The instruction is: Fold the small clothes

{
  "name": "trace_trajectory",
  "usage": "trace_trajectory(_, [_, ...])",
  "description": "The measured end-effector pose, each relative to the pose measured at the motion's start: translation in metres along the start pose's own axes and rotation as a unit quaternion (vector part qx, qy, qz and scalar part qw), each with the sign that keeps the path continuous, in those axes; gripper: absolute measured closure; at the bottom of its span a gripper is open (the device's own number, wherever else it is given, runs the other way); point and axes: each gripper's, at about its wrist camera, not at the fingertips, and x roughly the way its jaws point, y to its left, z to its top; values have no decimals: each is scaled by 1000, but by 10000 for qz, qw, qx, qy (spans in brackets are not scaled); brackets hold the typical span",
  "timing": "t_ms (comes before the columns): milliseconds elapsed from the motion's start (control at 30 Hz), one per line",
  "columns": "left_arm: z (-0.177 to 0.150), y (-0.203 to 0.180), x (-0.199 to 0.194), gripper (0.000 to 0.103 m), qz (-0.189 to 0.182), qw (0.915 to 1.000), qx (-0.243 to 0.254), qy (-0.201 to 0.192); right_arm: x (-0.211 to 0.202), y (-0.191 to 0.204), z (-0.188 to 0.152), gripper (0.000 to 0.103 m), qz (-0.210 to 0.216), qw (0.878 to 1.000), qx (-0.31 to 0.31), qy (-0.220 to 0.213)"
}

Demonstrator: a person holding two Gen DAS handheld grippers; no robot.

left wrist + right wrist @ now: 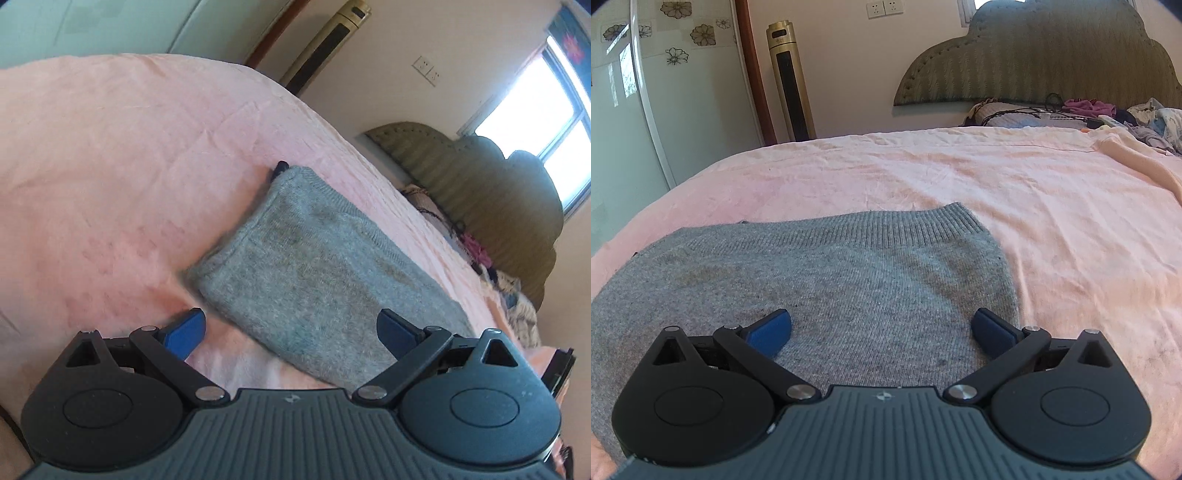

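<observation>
A grey knitted garment [314, 273] lies folded into a rectangle on the pink bed sheet [110, 166]. A small dark bit pokes out at its far corner [280, 168]. My left gripper [291, 332] hovers at its near end, open, blue pads spread, nothing between them. In the right wrist view the same grey garment [831, 280] fills the foreground, its ribbed hem [905, 225] on the far side. My right gripper [882, 330] is open just above the fabric, holding nothing.
The pink sheet [997, 177] stretches wide to the right and beyond. A pile of clothes and cables [1108, 114] sits by the green headboard [1052, 62]. A tall gold tower fan [790, 81] stands by the wall beside a door.
</observation>
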Motion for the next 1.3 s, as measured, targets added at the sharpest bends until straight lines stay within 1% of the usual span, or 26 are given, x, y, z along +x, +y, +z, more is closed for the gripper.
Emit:
trace_trajectory(33, [0,0,1,3,-83,9999,-76,8,0,0,0,0,-2,10000,-3,1])
trace_trajectory(100, [1,4,6,3,-243,9982,-551,22,-1,0,0,0,-5,10000,-1,-6])
trace_trajectory(133, [3,5,9,3,-292,9973,-677,16,-1,0,0,0,-1,10000,9,-13])
trace_trajectory(233, [11,10,18,5,-336,9940,-1036,-49,-2,-1,-1,0,20,10000,57,-39])
trace_trajectory(300, [20,10,29,29,-306,9924,-1193,-45,-2,-2,-1,0,35,9999,80,-50])
trace_trajectory(333, [22,12,37,46,-265,9916,-1263,64,-2,-2,-1,0,36,9999,84,-50])
trace_trajectory(367, [22,13,43,52,-226,9907,-1330,161,-2,-1,-1,0,32,9999,83,-50])
trace_trajectory(533, [21,4,50,52,-124,9953,-952,91,-2,-3,-1,0,60,9999,124,-67])
trace_trajectory(567, [21,0,51,57,-12,9966,-820,55,-2,-3,-1,0,69,9999,134,-72])
trace_trajectory(600, [22,-6,52,66,159,9977,-657,5,-2,-3,-1,0,76,9998,150,-79])
trace_trajectory(633, [23,-13,54,90,424,9983,-407,-24,-3,-3,-1,0,85,9998,163,-85])
trace_trajectory(667, [23,-19,56,97,655,9977,-164,-34,-3,-3,-2,0,94,9998,178,-91])
trace_trajectory(767, [24,-43,55,98,763,9963,366,-172,-4,-5,-2,0,129,9996,238,-114])
trace_trajectory(800, [24,-57,54,98,657,9957,592,-279,-4,-5,-2,0,144,9995,263,-125])
trace_trajectory(833, [23,-76,52,98,432,9942,903,-385,-4,-6,-2,0,169,9993,302,-140])
trace_trajectory(867, [20,-97,52,98,247,9908,1246,-476,-5,-8,-2,0,206,9990,364,-161])
trace_trajectory(900, [14,-120,52,98,41,9851,1631,-547,-6,-11,-3,0,271,9983,477,-196])
trace_trajectory(933, [4,-143,55,98,-249,9770,2059,-495,-7,-15,-3,0,348,9973,605,-235])
trace_trajectory(1000, [-23,-178,65,98,-707,9577,2785,-160,-9,-25,-4,0,546,9939,902,-319])
trace_trajectory(1033, [-41,-190,73,98,-869,9460,3123,58,-10,-29,-4,0,636,9921,1027,-351])
trace_trajectory(1067, [-55,-197,81,98,-927,9373,3350,252,-10,-34,-5,0,748,9895,1175,-381])
trace_trajectory(1100, [-69,-200,89,98,-969,9307,3493,494,-11,-40,-5,0,876,9860,1355,-408])
trace_trajectory(1133, [-81,-200,97,98,-982,9263,3572,684,-12,-46,-5,0,991,9822,1538,-417])
trace_trajectory(1200, [-93,-196,104,98,-894,9252,3604,782,-14,-54,-1,0,1176,9741,1904,-320])
trace_trajectory(1233, [-94,-194,103,98,-903,9256,3603,727,-17,-58,4,0,1355,9683,2085,-227])
trace_trajectory(1300, [-92,-193,98,98,-946,9269,3572,656,-18,-62,12,0,1910,9536,2325,-70])
